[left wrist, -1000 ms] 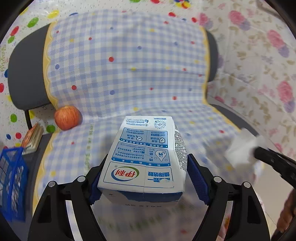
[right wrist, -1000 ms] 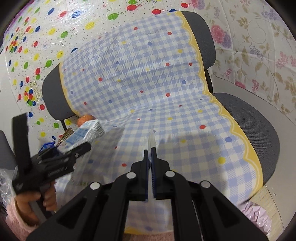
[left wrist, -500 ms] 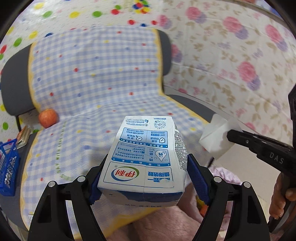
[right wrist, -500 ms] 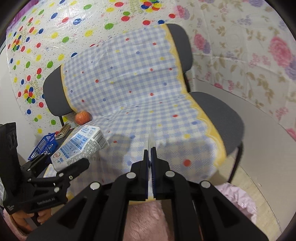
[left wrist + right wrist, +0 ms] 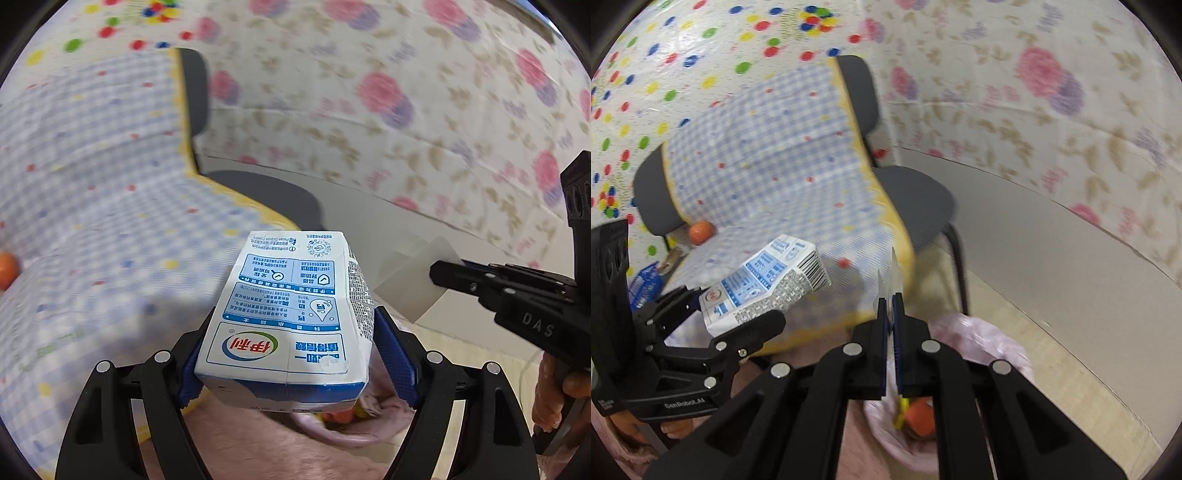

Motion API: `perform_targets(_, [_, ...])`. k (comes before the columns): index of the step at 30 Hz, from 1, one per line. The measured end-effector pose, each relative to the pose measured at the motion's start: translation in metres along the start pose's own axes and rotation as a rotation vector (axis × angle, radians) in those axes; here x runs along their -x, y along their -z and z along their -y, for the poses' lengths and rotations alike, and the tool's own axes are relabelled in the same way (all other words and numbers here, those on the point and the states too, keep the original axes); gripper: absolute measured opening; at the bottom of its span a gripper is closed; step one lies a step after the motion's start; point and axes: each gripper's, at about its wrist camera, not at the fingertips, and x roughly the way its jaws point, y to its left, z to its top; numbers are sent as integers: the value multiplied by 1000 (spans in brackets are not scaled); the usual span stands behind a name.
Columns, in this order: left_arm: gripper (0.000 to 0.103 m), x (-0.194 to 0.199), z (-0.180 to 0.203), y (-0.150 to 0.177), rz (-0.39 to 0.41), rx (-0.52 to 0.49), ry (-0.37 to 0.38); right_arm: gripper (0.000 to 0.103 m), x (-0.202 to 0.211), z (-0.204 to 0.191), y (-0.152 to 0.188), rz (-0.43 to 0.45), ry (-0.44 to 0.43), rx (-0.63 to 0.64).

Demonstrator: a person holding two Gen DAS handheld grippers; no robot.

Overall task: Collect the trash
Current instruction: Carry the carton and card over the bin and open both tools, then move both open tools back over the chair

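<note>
My left gripper is shut on a blue and white milk carton, held in the air off the chair's front right corner; the carton also shows in the right wrist view. My right gripper is shut on a thin white sheet of paper, seen edge-on; the sheet also shows in the left wrist view. A pink bag-lined trash bin with orange and yellow scraps inside stands on the floor below both grippers. Its rim shows under the carton in the left wrist view.
A grey chair draped with a blue checked cloth stands to the left. An orange apple lies at the seat's back. A blue basket sits beside the chair. Patterned sheets cover the walls.
Both grippers have swung right, off the chair seat and over the pink trash bin, each keeping its load. The apple and basket have slid toward the left edge of view.
</note>
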Motion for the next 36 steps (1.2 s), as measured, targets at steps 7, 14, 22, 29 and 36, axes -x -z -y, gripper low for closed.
perform_targets(7, [79,-41,22,0,-94,-35,81,4,-22,42,25,-87,62,-98])
perform_targets(14, [87,-61,21,-7,-113,-9,92,30,-46,67,33,-127,71,-166])
perform_targets(22, [89,-46,-5,-9,-101,80,14,55,-35,69,23,-111,90,-159])
perform_targets(29, [91,-1,-38,-6,-80,148,-121,97,-6,31,-6,-28,107,-65])
perform_targets(36, [95,44,-73,-6,-49,210,-189,97,8,-21,-30,13,15,29])
